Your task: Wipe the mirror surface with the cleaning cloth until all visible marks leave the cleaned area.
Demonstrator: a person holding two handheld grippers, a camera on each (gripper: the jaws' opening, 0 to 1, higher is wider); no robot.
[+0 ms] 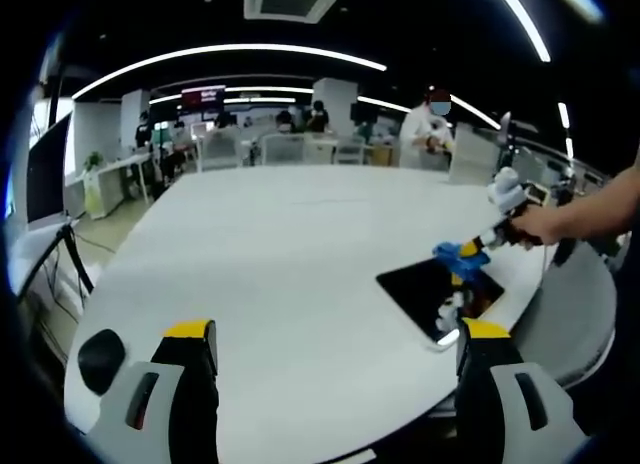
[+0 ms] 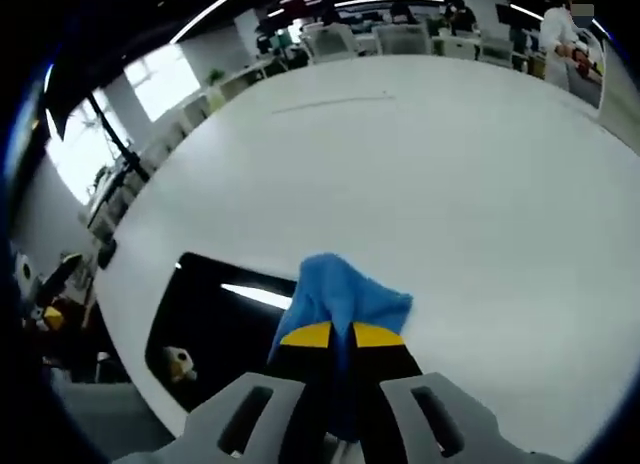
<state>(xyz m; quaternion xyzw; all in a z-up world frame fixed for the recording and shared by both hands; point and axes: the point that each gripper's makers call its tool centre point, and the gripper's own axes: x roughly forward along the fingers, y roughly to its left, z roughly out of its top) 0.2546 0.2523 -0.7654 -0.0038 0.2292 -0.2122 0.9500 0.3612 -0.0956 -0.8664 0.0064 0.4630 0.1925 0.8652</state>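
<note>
Closest in the right gripper view, the right gripper (image 2: 342, 336) has its two yellow-tipped jaws pressed together on the blue cleaning cloth (image 2: 345, 296). The cloth bunches up just beyond the jaw tips and also hangs down between them. It lies at the right edge of the mirror (image 2: 215, 319), a dark flat rectangle lying on the white table (image 2: 450, 184), and it covers that part of the glass. On the mirror there is a bright reflected strip of a ceiling lamp, and lower left a small pale and yellow reflection. Further left, past the table edge, the left gripper appears, small and dim.

In the left gripper view, the left gripper (image 1: 335, 334) holds nothing; its jaws stand wide apart over bare table, well apart from the mirror (image 1: 425, 289). The mirror lies to the right, near the table edge. Above it, the right gripper (image 1: 466, 254) comes in from the right with the cloth (image 1: 462, 269) touching the glass, and a person's hand (image 1: 545, 224) grips its handle. This side view shows the hand and arm, which the right gripper view does not.

Far behind the table stand desks, chairs and some people under long ceiling lights.
</note>
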